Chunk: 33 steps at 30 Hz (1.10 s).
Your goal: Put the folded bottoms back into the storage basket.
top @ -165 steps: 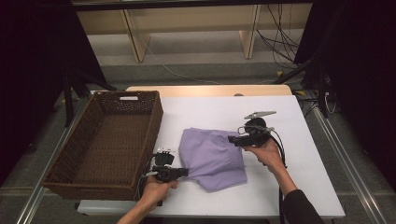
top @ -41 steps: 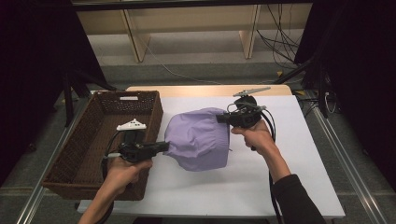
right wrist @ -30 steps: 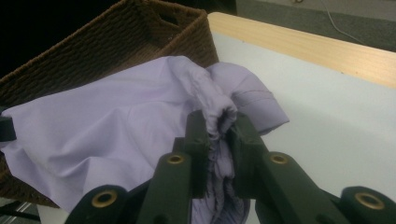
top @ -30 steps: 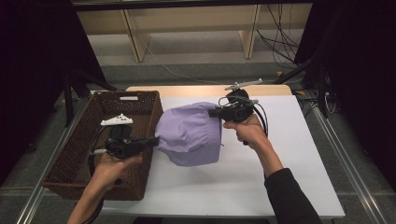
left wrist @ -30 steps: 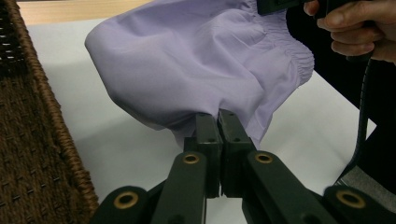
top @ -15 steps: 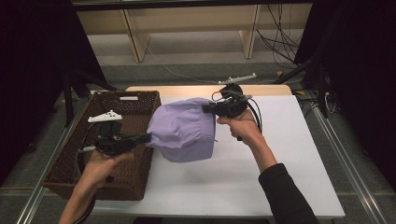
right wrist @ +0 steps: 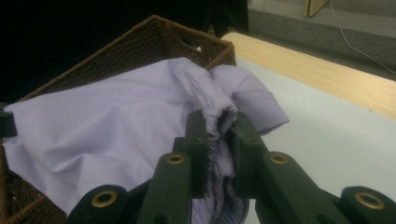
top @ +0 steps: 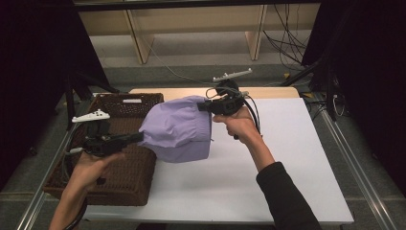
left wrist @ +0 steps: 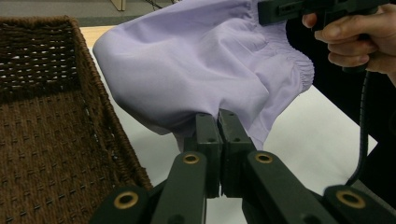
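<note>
High view overhead, facing forward-down; gripper views close, level; all share lilac cloth (top: 179, 129).

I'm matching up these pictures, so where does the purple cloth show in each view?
High view: purple cloth in the centre, hanging between both grippers.
Left gripper view: upper middle, above the shut jaws.
Right gripper view: left and centre, bunched between the jaws.
Shared landmark: the brown wicker basket.

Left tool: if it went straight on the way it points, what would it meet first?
The left tool is clamped on the lilac fabric garment, so it would push into that cloth first. Beyond it probably lies the right tool holding the far edge, though depth is unclear.
</note>
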Tool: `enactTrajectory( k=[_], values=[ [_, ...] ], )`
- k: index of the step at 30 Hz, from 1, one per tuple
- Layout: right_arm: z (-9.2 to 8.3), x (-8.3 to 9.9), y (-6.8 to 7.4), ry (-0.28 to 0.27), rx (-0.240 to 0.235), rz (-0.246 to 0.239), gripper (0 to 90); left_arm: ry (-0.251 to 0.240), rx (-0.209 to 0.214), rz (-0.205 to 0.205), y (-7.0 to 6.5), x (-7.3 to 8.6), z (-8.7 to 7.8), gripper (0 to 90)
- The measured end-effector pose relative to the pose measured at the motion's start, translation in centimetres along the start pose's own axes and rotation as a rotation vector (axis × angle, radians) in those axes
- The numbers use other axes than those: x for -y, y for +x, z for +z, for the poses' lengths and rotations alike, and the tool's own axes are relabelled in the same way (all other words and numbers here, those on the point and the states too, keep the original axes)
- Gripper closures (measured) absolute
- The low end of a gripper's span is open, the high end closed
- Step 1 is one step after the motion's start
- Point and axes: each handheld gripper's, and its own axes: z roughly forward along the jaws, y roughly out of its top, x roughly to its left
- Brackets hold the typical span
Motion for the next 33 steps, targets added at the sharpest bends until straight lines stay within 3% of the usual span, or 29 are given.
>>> enactTrajectory(
  k=[6,33],
  values=[
    [0.6,-1.8,1.0,0.001,0.003,-0.015,80.2,-0.019,-0.005,-0.014,0.7,-0.2,-0.9,88.3],
    [4.1,-5.1,4.1,0.028,-0.018,-0.052,80.1,-0.079,-0.049,-0.068,4.5,-0.2,-4.7,88.3]
  ],
)
